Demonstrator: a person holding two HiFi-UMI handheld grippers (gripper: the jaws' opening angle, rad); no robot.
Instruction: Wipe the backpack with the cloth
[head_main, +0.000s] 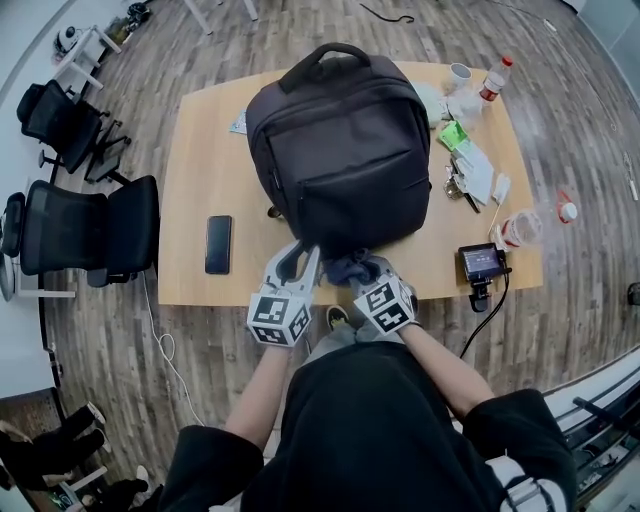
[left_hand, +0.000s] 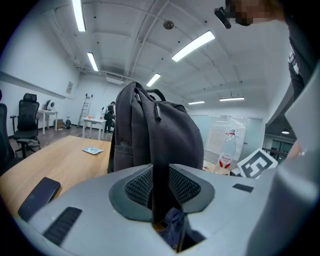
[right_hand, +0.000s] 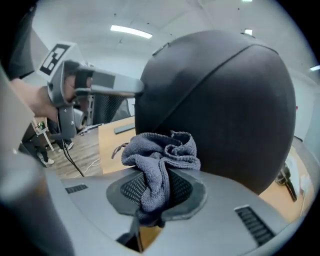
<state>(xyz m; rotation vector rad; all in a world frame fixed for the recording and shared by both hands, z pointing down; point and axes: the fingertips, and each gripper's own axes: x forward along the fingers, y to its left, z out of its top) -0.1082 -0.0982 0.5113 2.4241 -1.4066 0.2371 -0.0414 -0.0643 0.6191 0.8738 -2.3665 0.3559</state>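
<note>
Jaws of the right gripper (right_hand: 159, 190) are clamped on a bunched grey-blue cloth (right_hand: 161, 152), held right at the near end of the black backpack (head_main: 340, 150), whose bulk fills that gripper's view. Just beside it, the left gripper (left_hand: 161, 192) stands narrow, pinching a dark strap or fold of the backpack. Both grippers cover its near edge in the head view. On the wooden table (head_main: 190, 180), a phone (head_main: 218, 243) lies left and a small monitor (head_main: 481, 261) near right. Beyond are keys (head_main: 455, 185), papers (head_main: 480, 170), a cup (head_main: 459, 74) and a bottle (head_main: 495, 78).
</note>
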